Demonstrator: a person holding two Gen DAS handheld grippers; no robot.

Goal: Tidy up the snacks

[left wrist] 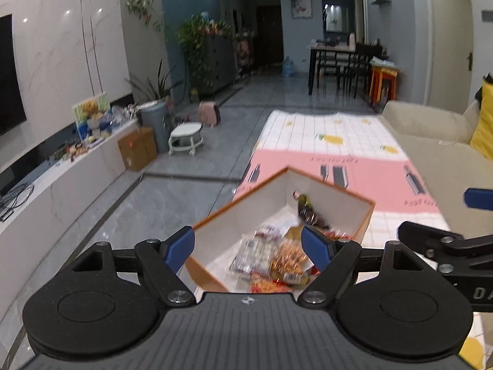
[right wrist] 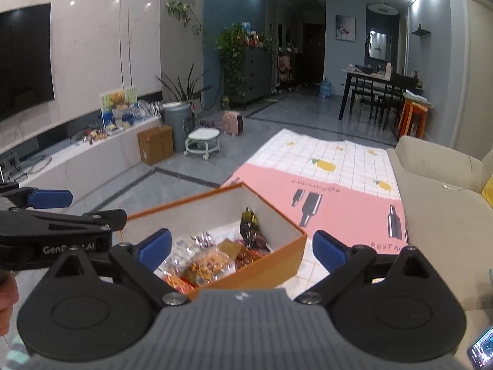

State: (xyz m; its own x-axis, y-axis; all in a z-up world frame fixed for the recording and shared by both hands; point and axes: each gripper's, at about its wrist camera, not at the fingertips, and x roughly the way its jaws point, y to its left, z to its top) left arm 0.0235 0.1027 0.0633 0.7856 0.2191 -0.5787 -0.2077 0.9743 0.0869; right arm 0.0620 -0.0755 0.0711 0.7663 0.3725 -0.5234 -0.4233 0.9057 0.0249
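Looking along the left gripper (left wrist: 248, 248), its blue fingers (left wrist: 179, 248) are seen spread wide apart with nothing held between them. An orange box (left wrist: 363, 228) with a white interior is framed between them, resting on a patterned cloth (left wrist: 323, 141) that covers the bench. Inside the box a heap of snack packets (left wrist: 271, 259) is piled toward the near side: clear wrappers with pale pieces, orange and red bags, all blurred, so no labels can be read. A dark packet (left wrist: 308, 211) is leaned upright against the far inner wall. At the right edge part of the right gripper (left wrist: 446, 243) is seen beside the box; a beige sofa (left wrist: 431, 141) lies beyond the cloth.

From the right wrist view, the right gripper (right wrist: 243, 248) is held just above the near rim of the orange box (right wrist: 277, 265), and its fingers (right wrist: 329, 251) are likewise set wide apart and empty. The same box is seen on the cloth (right wrist: 339, 166), with its opening fully exposed. The snack packets (right wrist: 206, 262) are gathered in the near half, touching one another, and the dark packet (right wrist: 249, 226) is propped against the far right wall. At the left edge the left gripper (right wrist: 49, 199) is seen side-on beside the box; how far its fingers are spread cannot be told from this angle. A phone (right wrist: 480, 351) is partly seen at the lower right corner.
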